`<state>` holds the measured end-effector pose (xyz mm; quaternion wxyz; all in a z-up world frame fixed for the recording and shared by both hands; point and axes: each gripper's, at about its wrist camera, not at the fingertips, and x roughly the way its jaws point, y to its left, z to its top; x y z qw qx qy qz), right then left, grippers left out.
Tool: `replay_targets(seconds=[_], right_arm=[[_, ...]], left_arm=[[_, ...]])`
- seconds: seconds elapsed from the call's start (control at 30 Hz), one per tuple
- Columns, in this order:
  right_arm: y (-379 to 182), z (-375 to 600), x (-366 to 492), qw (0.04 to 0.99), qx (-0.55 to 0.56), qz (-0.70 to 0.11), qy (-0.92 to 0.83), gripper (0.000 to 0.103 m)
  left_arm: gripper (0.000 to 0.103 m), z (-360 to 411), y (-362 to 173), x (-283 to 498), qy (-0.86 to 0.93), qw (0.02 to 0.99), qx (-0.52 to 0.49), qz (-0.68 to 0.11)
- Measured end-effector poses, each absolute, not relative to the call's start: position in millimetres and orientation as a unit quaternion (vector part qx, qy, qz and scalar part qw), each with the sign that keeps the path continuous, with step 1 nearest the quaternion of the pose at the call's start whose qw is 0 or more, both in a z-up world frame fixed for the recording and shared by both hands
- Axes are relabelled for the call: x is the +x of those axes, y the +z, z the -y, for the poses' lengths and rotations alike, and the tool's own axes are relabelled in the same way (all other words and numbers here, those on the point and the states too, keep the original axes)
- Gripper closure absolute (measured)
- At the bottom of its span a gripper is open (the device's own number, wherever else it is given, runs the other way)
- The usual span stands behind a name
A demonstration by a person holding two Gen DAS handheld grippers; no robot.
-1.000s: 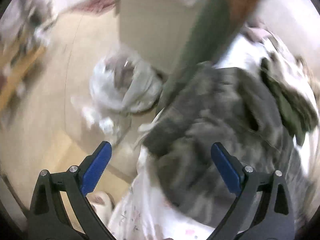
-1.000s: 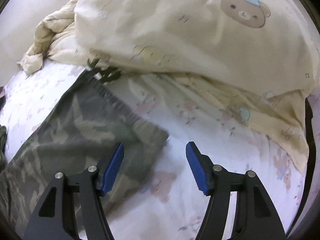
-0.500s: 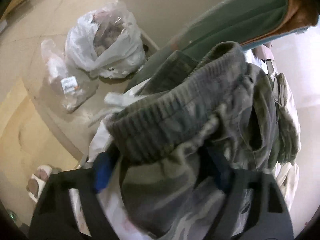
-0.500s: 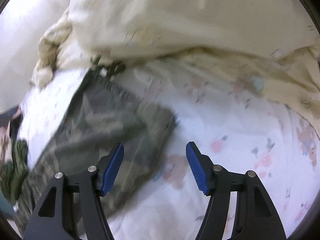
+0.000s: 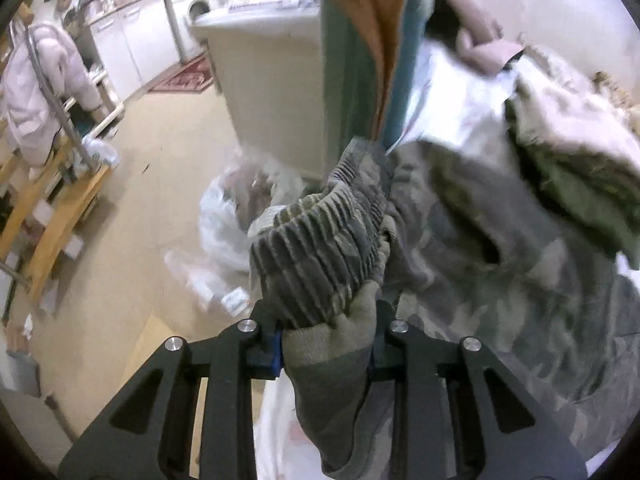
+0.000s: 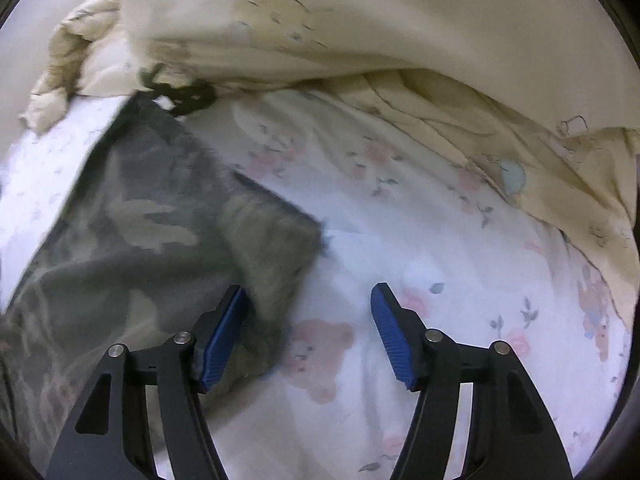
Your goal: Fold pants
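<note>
Camouflage pants [image 5: 500, 272] lie across a bed with a floral sheet [image 6: 420, 240]. Their ribbed waistband [image 5: 320, 248] is bunched up between the blue pads of my left gripper [image 5: 326, 346], whose jaws are closing on the cloth, lifting it off the bed edge. In the right wrist view the pants' leg end [image 6: 160, 232] lies flat on the sheet. My right gripper [image 6: 308, 332] hovers open over the hem corner, left pad above the cloth, right pad above bare sheet, nothing pinched. A person's green sleeve [image 5: 360, 52] hangs above the waistband.
A cream bear-print duvet [image 6: 360, 32] is heaped along the far side of the bed. More clothes [image 5: 568, 152] lie piled past the pants. Beside the bed stand a white cabinet [image 5: 272, 92], a white plastic bag [image 5: 232, 220] on the floor, and a wooden rack [image 5: 60, 208].
My left gripper went from wide open above the pants to closed around the bunched waistband and raised it. The right gripper stayed open and sank slightly toward the hem corner.
</note>
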<state>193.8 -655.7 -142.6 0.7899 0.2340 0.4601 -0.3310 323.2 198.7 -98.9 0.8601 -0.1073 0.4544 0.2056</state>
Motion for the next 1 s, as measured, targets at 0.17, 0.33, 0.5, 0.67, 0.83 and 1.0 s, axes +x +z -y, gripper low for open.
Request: replay_targets(seconds=[0.17, 0.33, 0.5, 0.67, 0.83, 1.0], right_arm=[[-123, 652, 182, 0.796, 0.236, -0.437, -0.346, 0.035], [-93, 629, 176, 0.818, 0.290, -0.393, -0.303, 0.035], [-86, 569, 195, 0.837, 0.278, -0.429, -0.197, 0.035], [-115, 538, 221, 0.821, 0.218, -0.502, -0.163, 0.035], [-152, 534, 234, 0.789, 0.142, -0.568, -0.187, 0.035], [-94, 490, 238, 0.839, 0.152, -0.506, -0.127, 0.035]], left_arm=[[0.081, -201, -75, 308, 0.185, 0.875, -0.137, -0.425], [0.082, -194, -48, 298, 0.150, 0.890, -0.143, -0.405], [0.083, -198, -47, 293, 0.142, 0.895, -0.135, -0.401], [0.083, -202, -51, 292, 0.126, 0.893, -0.140, -0.408], [0.083, -206, -59, 293, 0.128, 0.889, -0.140, -0.417], [0.083, -201, -55, 299, 0.137, 0.887, -0.158, -0.412]])
